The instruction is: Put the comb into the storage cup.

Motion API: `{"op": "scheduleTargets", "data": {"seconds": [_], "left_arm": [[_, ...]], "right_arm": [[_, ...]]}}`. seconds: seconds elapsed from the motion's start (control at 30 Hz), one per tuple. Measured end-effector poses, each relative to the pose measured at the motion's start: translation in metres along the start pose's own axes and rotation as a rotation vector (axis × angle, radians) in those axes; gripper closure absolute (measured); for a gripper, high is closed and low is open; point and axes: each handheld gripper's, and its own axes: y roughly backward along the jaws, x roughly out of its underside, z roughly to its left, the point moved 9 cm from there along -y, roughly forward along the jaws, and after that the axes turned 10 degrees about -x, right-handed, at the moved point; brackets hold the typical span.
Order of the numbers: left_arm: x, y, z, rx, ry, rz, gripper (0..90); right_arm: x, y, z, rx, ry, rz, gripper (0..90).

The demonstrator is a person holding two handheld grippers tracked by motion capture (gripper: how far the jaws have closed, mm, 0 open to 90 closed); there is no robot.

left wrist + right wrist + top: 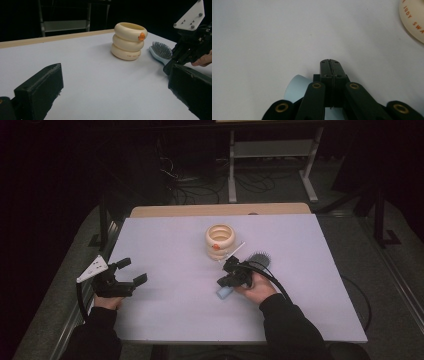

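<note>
A cream holder (220,240) shaped like three stacked rings, with an orange beak, stands mid-table. A light blue hairbrush (258,260) lies just right of it, handle toward the person. My right gripper (227,275) hovers over that handle, and in the right gripper view its jaws (329,61) are pressed together with nothing between them. The blue handle (297,87) shows beneath them. My left gripper (132,270) rests at the table's left with its jaws wide apart and empty. From the left gripper view (112,87) the holder (128,41), the brush (161,51) and the right gripper (180,57) appear ahead.
The white table top (175,310) has a wooden strip (220,210) along its far edge. Beyond it stand a metal frame (270,165) and floor cables in the dark. A black cable (272,277) trails from the right gripper over the person's wrist.
</note>
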Motion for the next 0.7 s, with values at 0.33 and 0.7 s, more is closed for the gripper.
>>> {"op": "scheduleTargets", "data": {"seconds": [0.33, 0.7], "left_arm": [[0.0, 0.0, 0.0, -0.001, 0.002, -0.001, 0.0], [0.0, 0.0, 0.0, 0.0, 0.0, 0.0, 0.0]], "right_arm": [[0.006, 0.002, -0.001, 0.007, -0.007, 0.014, 88.7], [0.017, 0.005, 0.001, -0.001, -0.014, 0.02, 88.7]]}}
